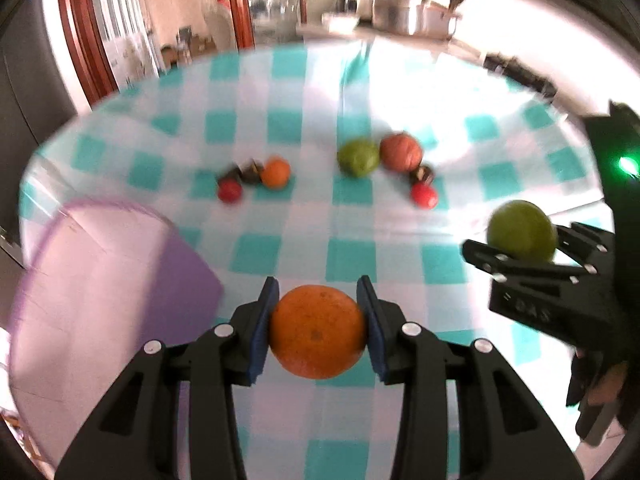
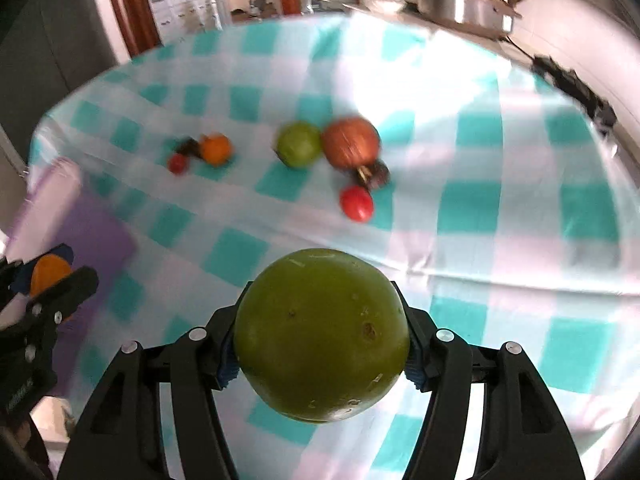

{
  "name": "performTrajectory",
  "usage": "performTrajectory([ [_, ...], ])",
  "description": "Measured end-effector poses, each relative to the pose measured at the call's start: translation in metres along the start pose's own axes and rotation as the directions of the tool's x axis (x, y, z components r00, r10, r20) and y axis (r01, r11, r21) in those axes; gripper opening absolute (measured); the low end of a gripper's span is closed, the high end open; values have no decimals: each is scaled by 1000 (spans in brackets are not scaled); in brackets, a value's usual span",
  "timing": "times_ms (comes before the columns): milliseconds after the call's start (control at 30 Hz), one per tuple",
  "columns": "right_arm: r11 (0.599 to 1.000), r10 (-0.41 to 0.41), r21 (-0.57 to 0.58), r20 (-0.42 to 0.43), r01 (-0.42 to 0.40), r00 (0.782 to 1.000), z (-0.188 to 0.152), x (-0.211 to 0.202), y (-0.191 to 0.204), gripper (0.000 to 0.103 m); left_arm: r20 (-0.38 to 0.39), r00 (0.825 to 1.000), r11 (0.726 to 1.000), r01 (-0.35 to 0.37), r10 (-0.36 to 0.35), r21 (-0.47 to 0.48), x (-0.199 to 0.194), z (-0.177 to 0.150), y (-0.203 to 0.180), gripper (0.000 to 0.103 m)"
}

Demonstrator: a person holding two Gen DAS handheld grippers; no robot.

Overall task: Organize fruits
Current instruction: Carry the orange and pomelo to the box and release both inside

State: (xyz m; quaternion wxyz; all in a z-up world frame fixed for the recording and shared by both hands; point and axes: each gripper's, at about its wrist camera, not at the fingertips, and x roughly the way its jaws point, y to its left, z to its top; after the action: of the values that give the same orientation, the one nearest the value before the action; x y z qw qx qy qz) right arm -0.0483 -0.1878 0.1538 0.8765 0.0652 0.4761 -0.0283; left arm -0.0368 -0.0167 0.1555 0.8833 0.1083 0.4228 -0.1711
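Holding one fruit in each tool, the person is carrying both above the checked surface (image 1: 304,92). The left gripper (image 1: 318,320) is pinching an orange (image 1: 318,330) between its blue pads, and the right gripper (image 2: 320,354) is pinching a large green fruit (image 2: 322,334), its jaws standing wider because this fruit is bigger. Both fruits are sitting near the tips of the jaws, so I think the grip must be kept steady and the tools should not be tilted further down, or the round fruits may be slipping out forward.

Taking the purple container (image 1: 100,280) as the landmark: the orange is hanging just to the right of it, and the green fruit is further right, well apart from it. Beyond the container, more fruits are lying on the surface in two small groups: a small orange fruit (image 1: 275,173) with a red one and some dark ones, and further right a second green fruit (image 1: 358,158) touching a reddish-brown one (image 1: 401,153).

The container is blurred; I cannot tell whether anything is lying in it. Probably the fruits are going there, lowered gently one by one.
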Motion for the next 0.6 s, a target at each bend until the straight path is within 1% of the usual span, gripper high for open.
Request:
performTrajectory([
  [133,999,19,-32,35,-18,999,27,-61,27,61,79,997,1000,-15,16,-16,-66,8,18,41],
  [233,997,52,-58,74,-48,996,34,-106,43,61,125,991,999,-34,35,-16,-117,5,33,41],
  [333,989,85,-127,112,-70,990,24,-159,59,61,158,985,998,-66,63,14,-163,-4,46,41],
  [367,986,95,-146,123,-76,988,22,-171,63,61,175,981,996,-89,82,31,-180,-9,50,41],
  [433,978,87,-203,155,-54,984,10,-202,72,61,206,973,993,-112,101,40,-206,-18,60,41],
  [533,968,90,-248,193,-40,977,-9,-236,78,61,230,966,992,-127,120,14,-236,-34,80,41],
  [600,963,84,-268,218,-23,972,-20,-252,81,61,246,963,994,-111,113,-21,-252,-48,94,41],
])
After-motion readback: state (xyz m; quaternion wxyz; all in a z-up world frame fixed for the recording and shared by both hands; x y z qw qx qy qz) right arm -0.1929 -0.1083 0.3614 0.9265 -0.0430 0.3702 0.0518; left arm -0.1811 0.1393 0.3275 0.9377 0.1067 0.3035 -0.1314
